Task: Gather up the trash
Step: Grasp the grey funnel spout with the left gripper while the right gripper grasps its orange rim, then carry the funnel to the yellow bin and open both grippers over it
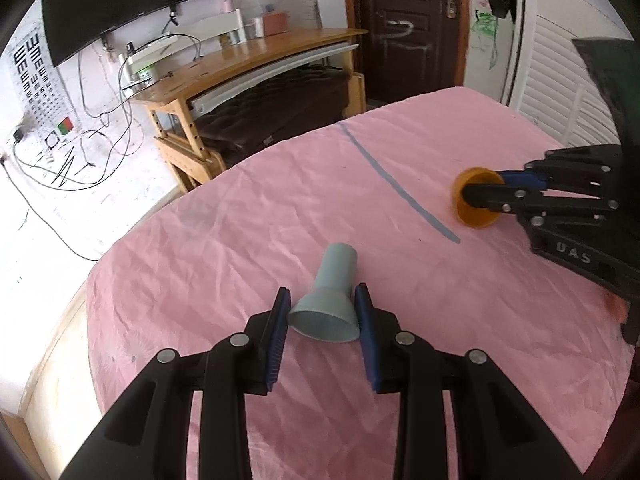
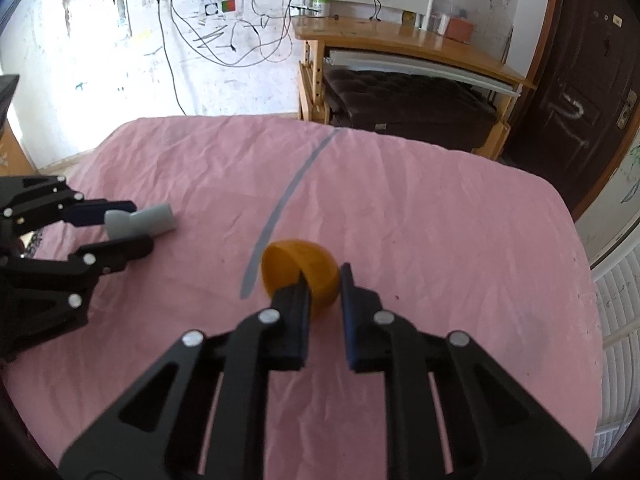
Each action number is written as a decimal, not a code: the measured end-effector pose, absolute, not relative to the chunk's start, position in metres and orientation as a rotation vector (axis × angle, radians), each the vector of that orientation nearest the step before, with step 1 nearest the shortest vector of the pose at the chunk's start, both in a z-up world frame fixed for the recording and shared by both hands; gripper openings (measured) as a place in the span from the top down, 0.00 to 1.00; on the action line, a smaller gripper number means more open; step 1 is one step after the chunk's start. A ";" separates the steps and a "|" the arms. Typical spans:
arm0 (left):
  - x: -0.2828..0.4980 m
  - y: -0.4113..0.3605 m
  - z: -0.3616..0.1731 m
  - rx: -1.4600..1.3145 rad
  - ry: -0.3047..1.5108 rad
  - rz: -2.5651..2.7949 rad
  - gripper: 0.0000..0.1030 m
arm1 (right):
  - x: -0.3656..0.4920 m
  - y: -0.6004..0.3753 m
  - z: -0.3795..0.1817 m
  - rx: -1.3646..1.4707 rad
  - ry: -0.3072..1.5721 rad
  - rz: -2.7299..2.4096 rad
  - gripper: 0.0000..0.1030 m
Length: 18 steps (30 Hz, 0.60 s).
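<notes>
Orange bowl [image 2: 304, 276] wall pinched by my right gripper [image 2: 322, 280], one finger hidden inside. Left gripper [image 1: 322, 308] fingers clamp grey funnel [image 1: 330, 300] on pink bed [image 1: 280, 200].

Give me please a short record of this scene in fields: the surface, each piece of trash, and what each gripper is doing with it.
surface: pink sheet with a grey stripe
trash 1: pale blue funnel, lying on its side
trash 2: orange half-shell, lying on the sheet
left gripper: shut on the funnel's wide end
right gripper: shut on the half-shell's wall, one finger inside, one outside
background: wooden desk, dark door
</notes>
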<state>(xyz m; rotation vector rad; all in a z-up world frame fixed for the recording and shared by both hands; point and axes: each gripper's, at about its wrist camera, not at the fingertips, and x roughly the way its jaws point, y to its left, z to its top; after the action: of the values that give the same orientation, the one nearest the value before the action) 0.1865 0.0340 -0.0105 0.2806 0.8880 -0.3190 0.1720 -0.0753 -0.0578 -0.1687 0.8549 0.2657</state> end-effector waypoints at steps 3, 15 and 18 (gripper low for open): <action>0.186 0.032 -0.010 0.287 0.879 -0.302 0.72 | 0.171 -0.082 -0.054 -0.155 0.842 0.257 0.88; 0.186 0.024 0.016 0.277 0.852 -0.266 0.72 | 0.165 -0.121 -0.032 -0.083 0.780 0.237 0.88; 0.185 0.018 0.027 0.278 0.832 -0.261 0.72 | 0.162 -0.137 -0.027 -0.062 0.763 0.223 0.88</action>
<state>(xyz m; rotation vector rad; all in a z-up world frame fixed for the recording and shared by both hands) 0.1849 0.0182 0.0273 0.2784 0.8320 -0.2614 0.1615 -0.1373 -0.0268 -0.0624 0.7628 0.2226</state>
